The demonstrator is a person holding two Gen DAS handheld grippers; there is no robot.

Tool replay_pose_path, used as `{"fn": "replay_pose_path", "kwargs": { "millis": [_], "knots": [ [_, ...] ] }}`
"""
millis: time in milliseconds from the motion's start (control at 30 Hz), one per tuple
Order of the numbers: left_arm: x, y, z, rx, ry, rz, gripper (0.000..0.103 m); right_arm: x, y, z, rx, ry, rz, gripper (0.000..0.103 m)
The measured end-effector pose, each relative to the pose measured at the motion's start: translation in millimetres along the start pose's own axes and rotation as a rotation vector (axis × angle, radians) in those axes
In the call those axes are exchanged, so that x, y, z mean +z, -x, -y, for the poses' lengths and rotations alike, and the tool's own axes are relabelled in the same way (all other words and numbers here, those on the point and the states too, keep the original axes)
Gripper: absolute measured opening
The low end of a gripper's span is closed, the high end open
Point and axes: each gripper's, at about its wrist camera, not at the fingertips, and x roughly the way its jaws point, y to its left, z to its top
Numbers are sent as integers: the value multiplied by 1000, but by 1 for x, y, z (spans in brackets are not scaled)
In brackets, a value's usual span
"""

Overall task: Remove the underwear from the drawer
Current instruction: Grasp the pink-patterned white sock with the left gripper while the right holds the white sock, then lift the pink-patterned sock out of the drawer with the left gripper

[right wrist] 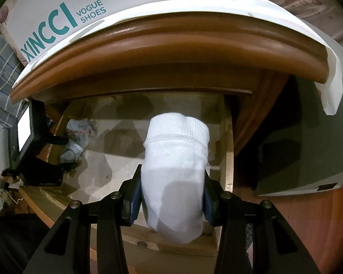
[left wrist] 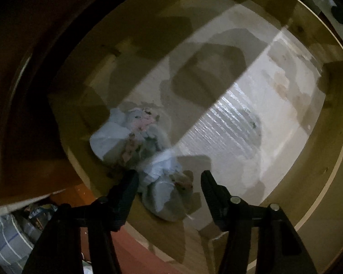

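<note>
Right gripper (right wrist: 172, 196) pinches rolled white ribbed knit bundle (right wrist: 175, 171) above open wooden drawer (right wrist: 228, 150). Left gripper (left wrist: 169, 182), jaws spread, straddles crumpled pale-blue floral underwear (left wrist: 157, 178) in drawer's near left corner, on crinkled white liner (left wrist: 235, 123). Pads not pressing fabric.

Your left hand-held gripper (left wrist: 169, 178) is showing two matte black fingers with ribbed inner faces, each riding on black linkage bars; round silver screw heads are sitting at the right-side joints. Your right hand-held gripper (right wrist: 171, 191) is showing the same black bars, four silver screws across the pivots, and blue pads (right wrist: 136, 194) lining the fingers. From the right wrist view, your left unit is appearing as a black housing carrying a bright white rectangular panel, with a grey handle behind it.
</note>
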Motion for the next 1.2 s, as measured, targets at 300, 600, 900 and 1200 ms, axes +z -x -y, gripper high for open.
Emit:
{"fn": "replay_pose_path", "kwargs": {
  "millis": [300,600,900,1200],
  "knots": [
    [11,-15,-8,10,-91,8,55,1,-4,-2,-7,0,-13,41],
    [-2,-21,-17,-115,6,15,10,2,-8,-3,2,-2,-25,42],
    [-9,-20,-1,-289,55,-20,8,3,-4,3,19,-18,-15,42],
    [10,-25,-1,-286,107,-56,9,4,-3,3,42,-26,-18,42]
  ]
}}
